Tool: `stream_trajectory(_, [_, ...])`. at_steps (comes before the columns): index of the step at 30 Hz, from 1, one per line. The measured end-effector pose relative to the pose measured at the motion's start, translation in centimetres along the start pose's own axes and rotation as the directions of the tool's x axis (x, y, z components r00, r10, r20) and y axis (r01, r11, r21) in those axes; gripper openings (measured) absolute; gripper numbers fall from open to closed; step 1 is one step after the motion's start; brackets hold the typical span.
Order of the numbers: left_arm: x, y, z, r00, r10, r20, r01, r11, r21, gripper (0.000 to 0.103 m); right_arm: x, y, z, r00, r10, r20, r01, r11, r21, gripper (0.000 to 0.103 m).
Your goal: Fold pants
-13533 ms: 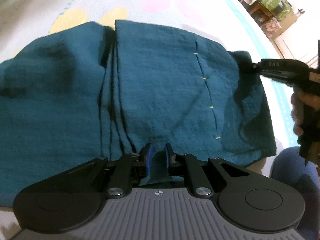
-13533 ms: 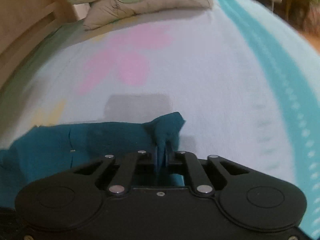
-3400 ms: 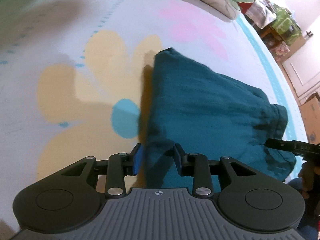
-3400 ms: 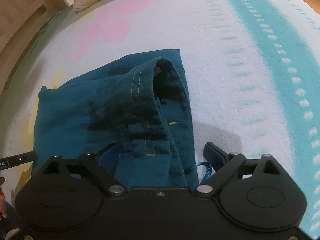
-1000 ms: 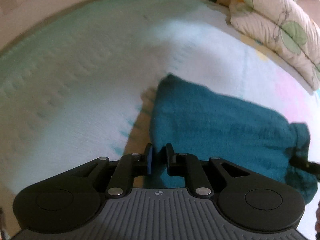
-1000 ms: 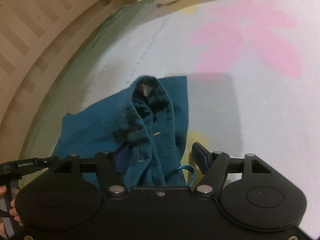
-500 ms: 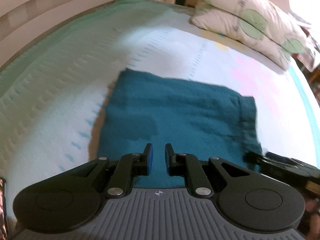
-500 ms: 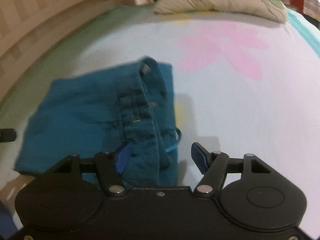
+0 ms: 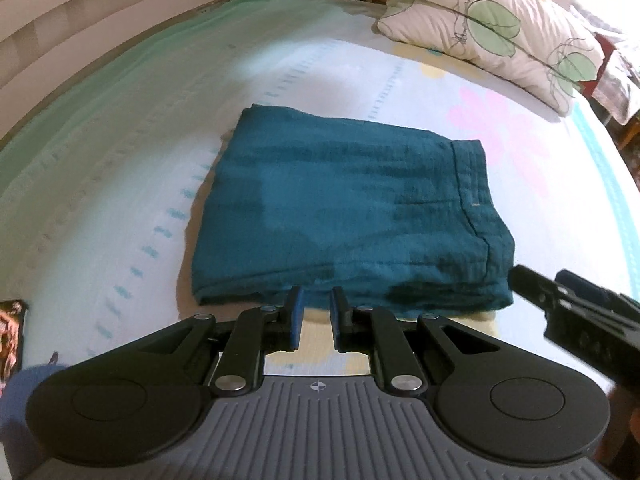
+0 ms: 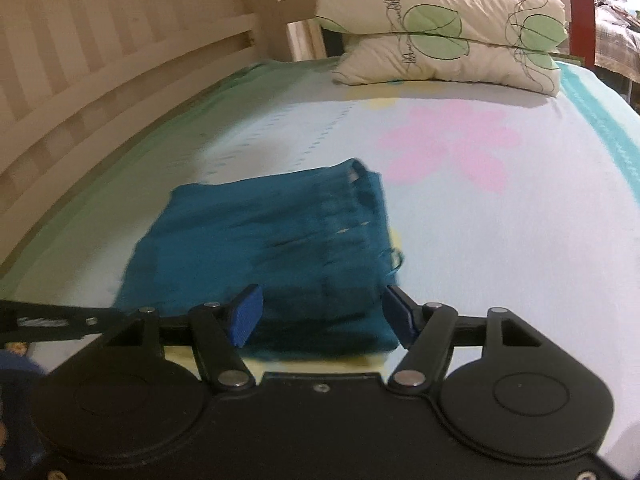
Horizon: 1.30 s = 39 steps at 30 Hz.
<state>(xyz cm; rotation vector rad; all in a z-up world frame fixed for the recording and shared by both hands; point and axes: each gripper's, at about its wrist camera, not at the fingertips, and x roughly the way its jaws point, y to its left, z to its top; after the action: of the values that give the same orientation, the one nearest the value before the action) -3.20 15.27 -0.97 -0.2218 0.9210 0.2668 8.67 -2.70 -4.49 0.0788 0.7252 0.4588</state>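
The teal pants (image 9: 340, 208) lie folded into a flat, roughly square stack on the bed sheet (image 9: 120, 168). The waistband is on the right side. My left gripper (image 9: 316, 312) hovers just short of the stack's near edge. Its jaws stand narrowly apart and only sheet shows between them. My right gripper (image 10: 324, 316) is open wide above the near right corner of the pants (image 10: 272, 248), and its pads touch no cloth. The right gripper (image 9: 560, 296) also shows at the right edge of the left wrist view. One left finger (image 10: 52, 320) reaches in from the left of the right wrist view.
Two leaf-print pillows (image 10: 440, 28) are stacked at the head of the bed. A slatted wooden bed frame (image 10: 100, 72) runs along the far left side. A pink flower print (image 10: 452, 140) lies to the right of the pants. Bare sheet surrounds the stack.
The cloth that hung bunched between my right jaws a second ago now lies flat on the bed. Both grippers have drawn back from the stack and risen a little.
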Motion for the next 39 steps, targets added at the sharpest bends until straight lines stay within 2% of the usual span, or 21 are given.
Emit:
stream_trajectory(6, [-1.1,-0.5,-1.6,0.998,0.062,0.021,-0.062,0.998,0.019,0.014,-1.9,1.8,-1.3,1.0,0.005,-0.012,-0.004,1.0,0.009,0.07])
stream_trajectory(12, [-2.2,-0.6,-2.7,0.999,0.035,0.018,-0.035,0.999,0.001,0.014,-3.3,2.1,-2.5,1.0,-0.008,-0.001,0.008,0.998,0.061,0.07])
stream_trajectory(19, [-3.1,-1.0,-3.9,0.998,0.059,0.023,-0.059,0.998,-0.001,0.014,-4.7,1.7,-3.2,0.998,-0.055,0.015,0.054,0.998,0.036,0.07])
stream_trajectory(28, [-3.6,-2.3,-4.7,0.992,0.112,0.065,-0.116,0.991,0.061,0.014,-4.8,1.6,-3.6,0.999,-0.044,0.005,0.044,0.999,0.028,0.07])
stream_trajectory(39, [-2.8,-2.4,-5.4,0.995,0.095,0.015,-0.096,0.994,0.05,0.014,-4.7,2.1,-4.1,0.999,-0.044,-0.007,0.044,0.999,-0.01,0.07])
